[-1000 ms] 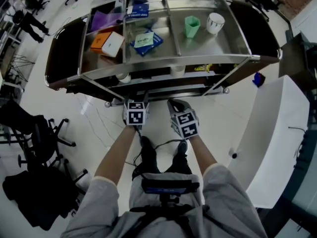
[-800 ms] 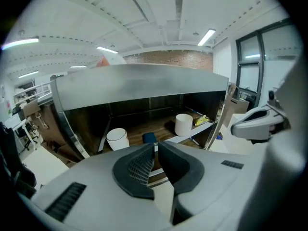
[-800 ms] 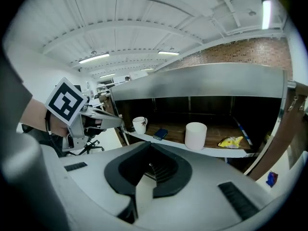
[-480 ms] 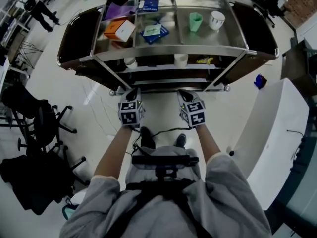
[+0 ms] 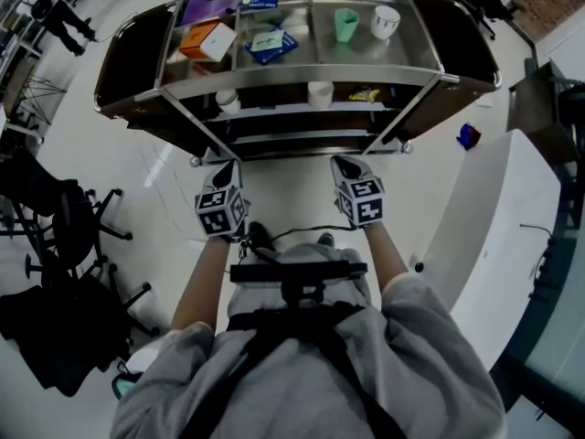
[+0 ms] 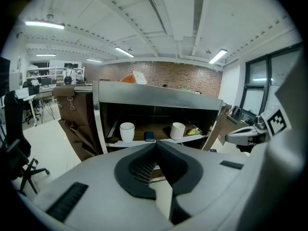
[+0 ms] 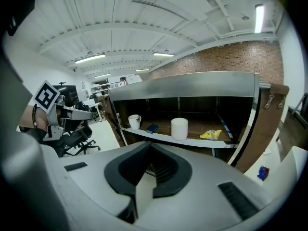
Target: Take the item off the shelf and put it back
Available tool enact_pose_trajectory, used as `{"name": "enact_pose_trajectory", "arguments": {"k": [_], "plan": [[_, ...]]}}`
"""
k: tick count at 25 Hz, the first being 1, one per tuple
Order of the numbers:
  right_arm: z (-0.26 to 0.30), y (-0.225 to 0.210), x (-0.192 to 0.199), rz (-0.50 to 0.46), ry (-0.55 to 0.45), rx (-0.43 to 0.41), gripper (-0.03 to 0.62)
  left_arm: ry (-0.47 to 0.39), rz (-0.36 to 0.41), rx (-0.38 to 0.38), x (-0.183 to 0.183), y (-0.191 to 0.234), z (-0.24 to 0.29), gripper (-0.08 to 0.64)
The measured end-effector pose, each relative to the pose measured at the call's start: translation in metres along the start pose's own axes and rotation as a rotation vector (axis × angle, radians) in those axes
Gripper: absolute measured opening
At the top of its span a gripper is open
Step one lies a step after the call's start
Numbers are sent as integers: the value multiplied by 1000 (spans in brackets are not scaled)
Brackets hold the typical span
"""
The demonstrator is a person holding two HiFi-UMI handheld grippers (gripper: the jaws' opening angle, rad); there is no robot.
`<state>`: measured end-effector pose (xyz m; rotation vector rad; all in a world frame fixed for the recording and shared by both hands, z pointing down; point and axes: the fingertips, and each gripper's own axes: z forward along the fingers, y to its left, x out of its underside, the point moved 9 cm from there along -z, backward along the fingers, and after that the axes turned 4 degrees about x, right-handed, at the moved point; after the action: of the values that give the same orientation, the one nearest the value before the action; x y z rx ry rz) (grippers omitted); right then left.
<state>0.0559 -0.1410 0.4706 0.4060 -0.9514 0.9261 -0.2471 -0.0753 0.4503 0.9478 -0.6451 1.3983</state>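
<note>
Left claw (image 6: 155, 145): clenched, nothing in it.
Right claw (image 7: 150, 146): clenched, empty.
Shelf (image 7: 192, 141): white cup (image 7: 179, 128), mug (image 7: 134, 121), yellow packet (image 7: 211, 134).

1. The left tongs (image 5: 227, 170), grey with a square-marker cube, draw back from the steel-framed shelf cart (image 5: 302, 82) and swing outward to the left.
2. Their jaws come together, with nothing between them.
3. The right tongs (image 5: 345, 165) also pull back, so both now sit further from the cart.

Ceiling strip lights (image 6: 43, 25) give bright, even light; the shelf (image 7: 195, 141) interior sits shadowed; fisheye edges curve, corners dark.
</note>
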Motion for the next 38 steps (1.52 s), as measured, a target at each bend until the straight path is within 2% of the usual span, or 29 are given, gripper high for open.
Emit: {"name": "enact_pose_trajectory", "arguments": {"k": [9,22,27,32,38], "plan": [[-10,-5,15,30,-1,12,9,21,11,-4,10,-3,-5,5],[-24,-16,32,60,-2,-14,9,14,9,-70,23,-15,-31,5],[-35,-28,57,90,26,-49,9,75,-21,-93,53,-34,-56,5],[-47,-34,105,132,89,-73,9,165,-66,-169,99,-44,-98,5],[-83,-26,165,191,152,-17,9,247,-135,-189,145,-36,-139,5]]}}
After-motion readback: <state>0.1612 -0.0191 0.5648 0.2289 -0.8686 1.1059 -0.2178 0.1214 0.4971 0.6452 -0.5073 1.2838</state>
